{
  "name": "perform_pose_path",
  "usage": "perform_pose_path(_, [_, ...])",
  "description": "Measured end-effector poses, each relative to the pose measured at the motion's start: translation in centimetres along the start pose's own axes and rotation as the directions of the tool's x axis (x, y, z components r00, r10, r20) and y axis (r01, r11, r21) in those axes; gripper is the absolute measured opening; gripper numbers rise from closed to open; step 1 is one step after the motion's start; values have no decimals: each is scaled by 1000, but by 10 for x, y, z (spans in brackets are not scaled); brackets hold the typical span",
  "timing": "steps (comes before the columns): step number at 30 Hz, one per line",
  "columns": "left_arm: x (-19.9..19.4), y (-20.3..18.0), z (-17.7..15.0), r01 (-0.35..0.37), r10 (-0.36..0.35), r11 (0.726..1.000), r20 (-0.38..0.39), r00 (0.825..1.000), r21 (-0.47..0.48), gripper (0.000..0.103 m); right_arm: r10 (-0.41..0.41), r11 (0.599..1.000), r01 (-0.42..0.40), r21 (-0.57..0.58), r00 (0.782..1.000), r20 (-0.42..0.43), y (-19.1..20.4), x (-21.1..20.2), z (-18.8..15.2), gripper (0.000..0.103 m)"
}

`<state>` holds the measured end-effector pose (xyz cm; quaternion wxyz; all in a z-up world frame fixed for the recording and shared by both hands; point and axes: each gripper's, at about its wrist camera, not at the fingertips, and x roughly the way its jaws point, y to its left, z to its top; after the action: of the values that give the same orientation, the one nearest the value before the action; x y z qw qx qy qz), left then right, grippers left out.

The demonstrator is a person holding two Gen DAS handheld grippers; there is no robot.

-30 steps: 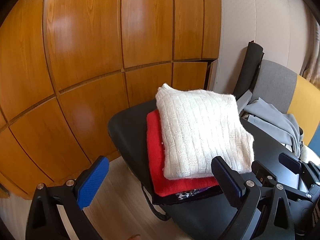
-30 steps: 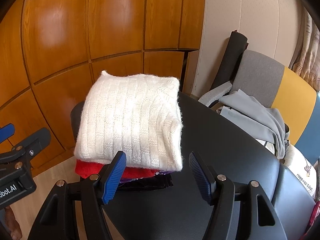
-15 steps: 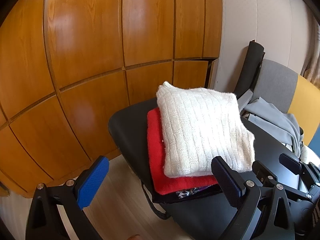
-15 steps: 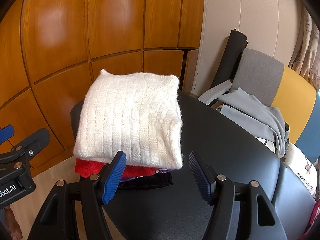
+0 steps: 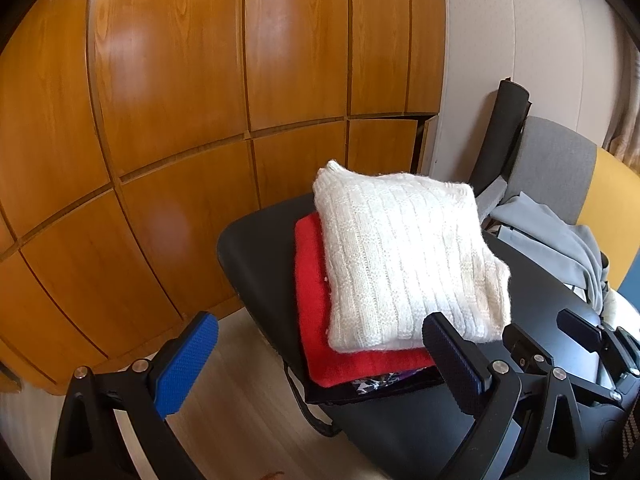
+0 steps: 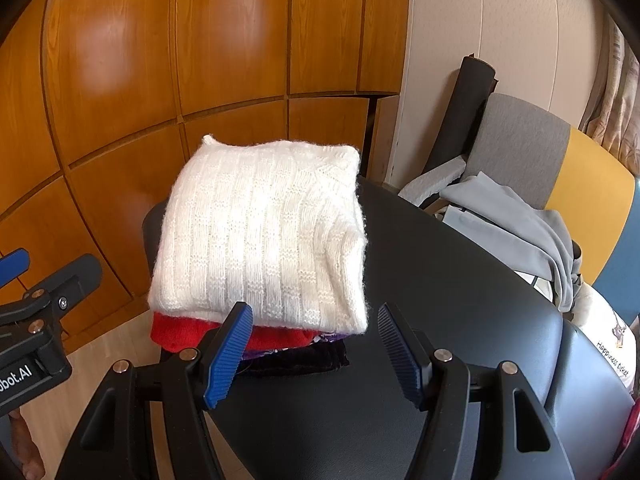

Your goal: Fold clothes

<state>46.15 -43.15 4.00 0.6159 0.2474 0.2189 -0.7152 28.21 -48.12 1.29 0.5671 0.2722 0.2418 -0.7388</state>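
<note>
No shift since earlier: folded white sweater just beyond both empty, wide-apart claws.

White ribbed sweater over a red knit, on a black table, blue-padded claws

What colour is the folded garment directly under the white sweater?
Red, under the white sweater; clearest in the left wrist view.
</note>
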Motion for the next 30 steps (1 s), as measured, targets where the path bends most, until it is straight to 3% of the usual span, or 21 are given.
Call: perform_pose_path(30, [0,-8,-1,14,-13,1000,-15,1000,18,103,6,1000,-6,23,1000,0,-6,-4,-5,67])
